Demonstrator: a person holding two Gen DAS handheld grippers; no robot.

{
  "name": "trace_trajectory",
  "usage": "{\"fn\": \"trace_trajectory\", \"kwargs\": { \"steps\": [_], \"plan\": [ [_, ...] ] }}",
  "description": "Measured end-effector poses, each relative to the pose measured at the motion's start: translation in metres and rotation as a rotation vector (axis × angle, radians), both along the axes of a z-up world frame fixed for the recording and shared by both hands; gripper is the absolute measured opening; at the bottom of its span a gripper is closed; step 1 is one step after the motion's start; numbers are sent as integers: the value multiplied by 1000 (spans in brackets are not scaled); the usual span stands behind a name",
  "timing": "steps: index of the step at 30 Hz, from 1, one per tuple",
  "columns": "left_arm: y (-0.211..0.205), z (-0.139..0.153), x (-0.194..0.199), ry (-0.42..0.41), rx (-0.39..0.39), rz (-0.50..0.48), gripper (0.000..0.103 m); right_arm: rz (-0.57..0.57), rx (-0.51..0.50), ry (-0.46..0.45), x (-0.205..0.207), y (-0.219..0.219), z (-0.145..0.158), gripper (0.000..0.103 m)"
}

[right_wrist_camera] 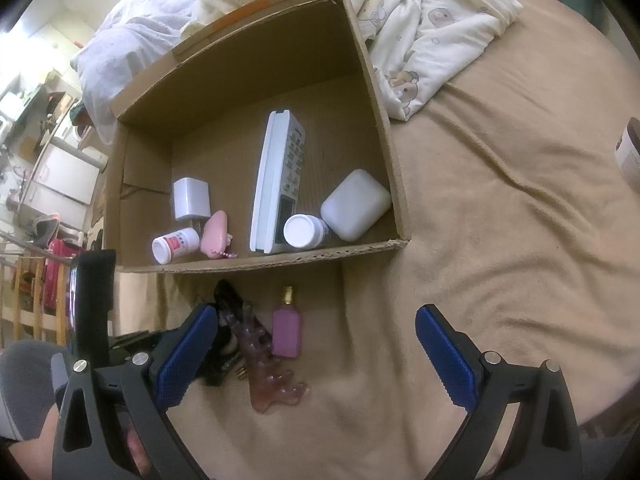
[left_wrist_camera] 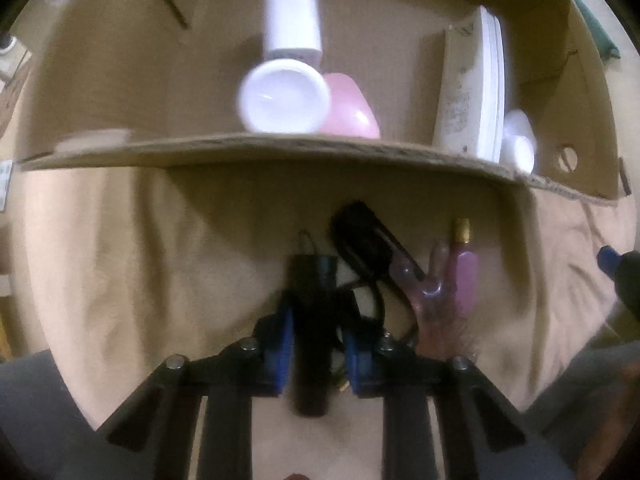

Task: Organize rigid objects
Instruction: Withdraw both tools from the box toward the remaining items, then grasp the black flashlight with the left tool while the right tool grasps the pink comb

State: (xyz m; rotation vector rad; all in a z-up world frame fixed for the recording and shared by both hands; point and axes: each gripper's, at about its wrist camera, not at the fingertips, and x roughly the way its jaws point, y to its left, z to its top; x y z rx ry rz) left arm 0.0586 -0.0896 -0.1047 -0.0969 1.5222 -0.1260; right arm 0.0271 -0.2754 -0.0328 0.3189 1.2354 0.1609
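Note:
My left gripper [left_wrist_camera: 318, 308] points down at the tan bedsheet, shut on a slim black bar-shaped object [left_wrist_camera: 308, 276] between its blue pads. Beside it lie a black corded item [left_wrist_camera: 360, 240], a translucent pink hair claw [left_wrist_camera: 428, 280] and a pink perfume bottle [left_wrist_camera: 464, 276] with a gold cap. My right gripper [right_wrist_camera: 316, 312] hovers open above the claw [right_wrist_camera: 260, 344] and the bottle [right_wrist_camera: 286, 332], holding nothing. Just beyond stands an open cardboard box [right_wrist_camera: 256, 264] holding a white remote [right_wrist_camera: 276, 176], two white pill bottles, a white case [right_wrist_camera: 356, 204], a white charger [right_wrist_camera: 191, 198] and a pink item [right_wrist_camera: 216, 234].
A patterned quilt [right_wrist_camera: 420, 20] and a white pillow [right_wrist_camera: 132, 20] are heaped behind the box. A brown-lidded jar [right_wrist_camera: 630, 152] sits at the right edge of the bed. Tan sheet [right_wrist_camera: 500, 220] stretches to the right of the box. Room furniture shows at far left.

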Motion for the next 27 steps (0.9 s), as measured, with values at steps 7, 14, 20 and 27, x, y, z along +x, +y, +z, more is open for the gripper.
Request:
{"fn": "trace_trajectory", "kwargs": {
  "steps": [7,14,20,27],
  "plan": [
    [10,32,-7,-107,56,-20,20,0,4,-6,0,0,2,103],
    [54,60,-5,-204,168,122,20,3,12,7,-2,-2,0,103],
    [69,51,4,-153,164,169,20,13,73,82,0,1,-16,103],
    [49,48,-3,-156,164,100,20,209,83,214,-1,52,-52,66]
  ]
}}
